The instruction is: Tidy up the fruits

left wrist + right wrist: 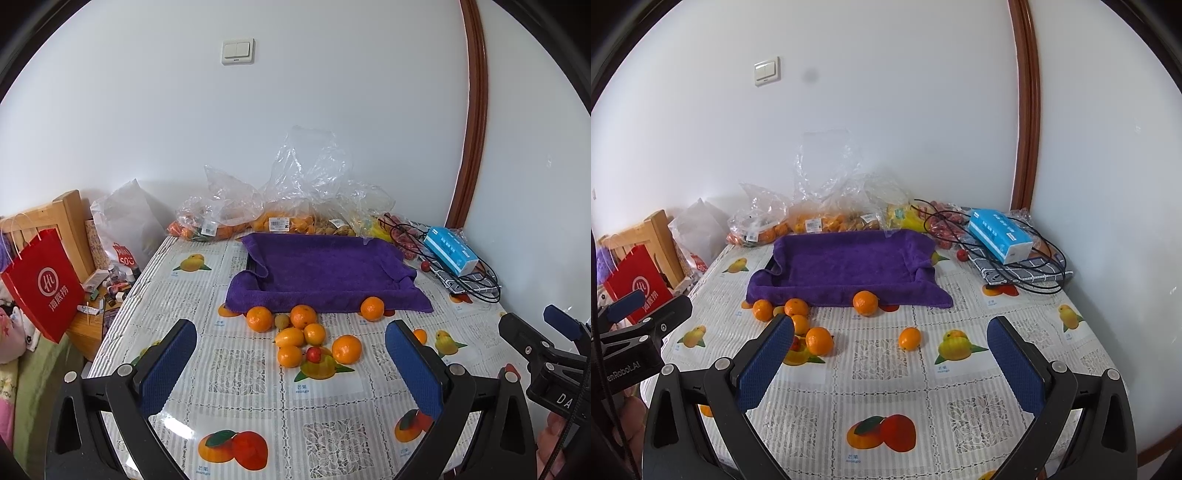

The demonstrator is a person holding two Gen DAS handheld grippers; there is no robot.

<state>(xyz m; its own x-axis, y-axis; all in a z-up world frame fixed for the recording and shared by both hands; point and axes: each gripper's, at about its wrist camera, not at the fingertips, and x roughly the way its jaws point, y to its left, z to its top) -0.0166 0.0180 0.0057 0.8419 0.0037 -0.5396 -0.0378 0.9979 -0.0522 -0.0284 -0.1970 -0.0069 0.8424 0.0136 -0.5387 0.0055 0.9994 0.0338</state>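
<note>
Both the left gripper (291, 369) and the right gripper (892, 363) hover wide apart and hold nothing. The loose tangerines (303, 334) lie on the tablecloth (258, 424) just before the purple towel-lined tray (325, 269), probably their destination, still without fruit.

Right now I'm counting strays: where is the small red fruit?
Left wrist view: small red fruit sits centre, among the orange tangerines, before the purple towel-lined tray.
</note>
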